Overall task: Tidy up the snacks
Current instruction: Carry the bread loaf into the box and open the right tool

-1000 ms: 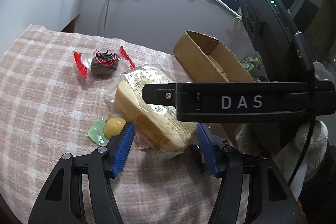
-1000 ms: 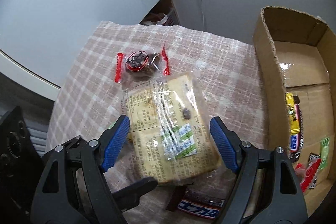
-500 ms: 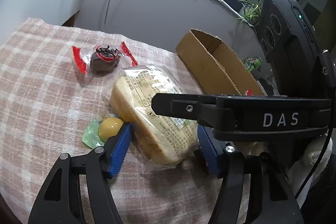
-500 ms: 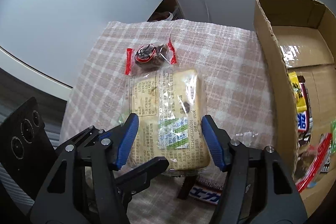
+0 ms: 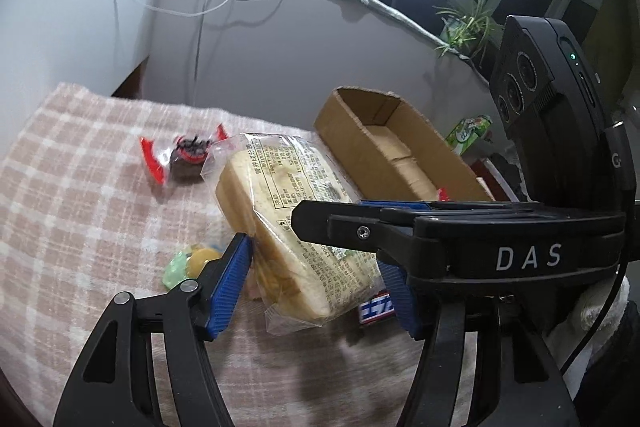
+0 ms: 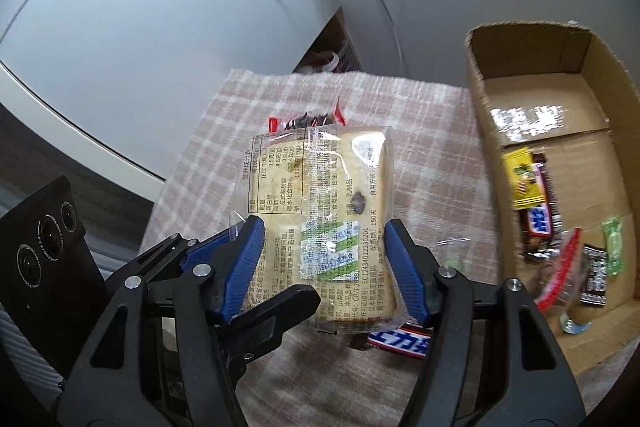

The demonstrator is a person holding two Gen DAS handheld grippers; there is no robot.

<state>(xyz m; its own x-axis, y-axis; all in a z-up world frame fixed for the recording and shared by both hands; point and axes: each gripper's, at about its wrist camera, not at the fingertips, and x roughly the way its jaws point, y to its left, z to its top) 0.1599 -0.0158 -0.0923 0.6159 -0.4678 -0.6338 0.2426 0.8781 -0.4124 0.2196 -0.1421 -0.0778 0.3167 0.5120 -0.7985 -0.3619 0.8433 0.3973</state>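
While both grippers clamp the bagged bread (image 6: 320, 211), left gripper (image 5: 316, 279) and right gripper (image 6: 324, 267) hold it above the checked cloth (image 5: 80, 195). Right's jaws just closed on it. Lift step; next, carry it into the cardboard box (image 6: 552, 99) (partly filled).

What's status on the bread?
Left tool and right tool both clamped on bagged bread, lifted off cloth. Cardboard box path clear.
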